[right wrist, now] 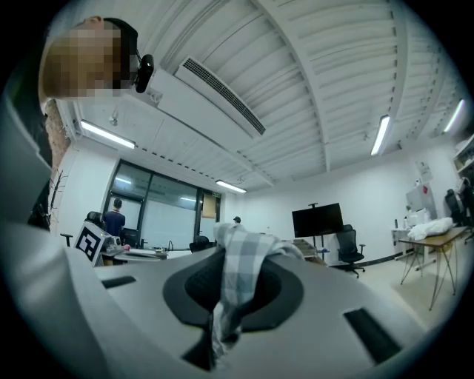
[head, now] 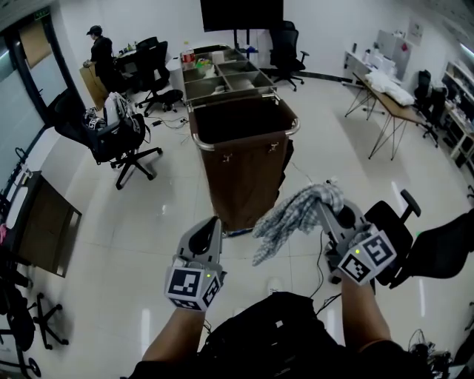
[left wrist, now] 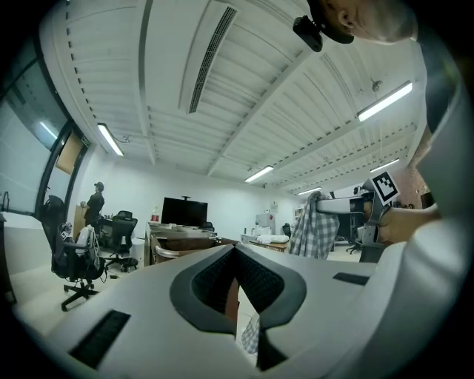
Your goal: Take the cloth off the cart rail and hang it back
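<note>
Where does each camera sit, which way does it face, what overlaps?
Head view: on the person's head, steeply down at the cart; forearms, left gripper and right gripper show.
Left gripper view: on the left gripper, tilted up at the ceiling; head shows.
Right gripper view: on the right gripper, tilted up; jaws shut on the cloth, head shows.
Shared: cloth and TV in all three.

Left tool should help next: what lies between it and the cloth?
Nothing stands between left tool and cloth; the head view shows only the cart's foot and floor behind that gap.
</note>
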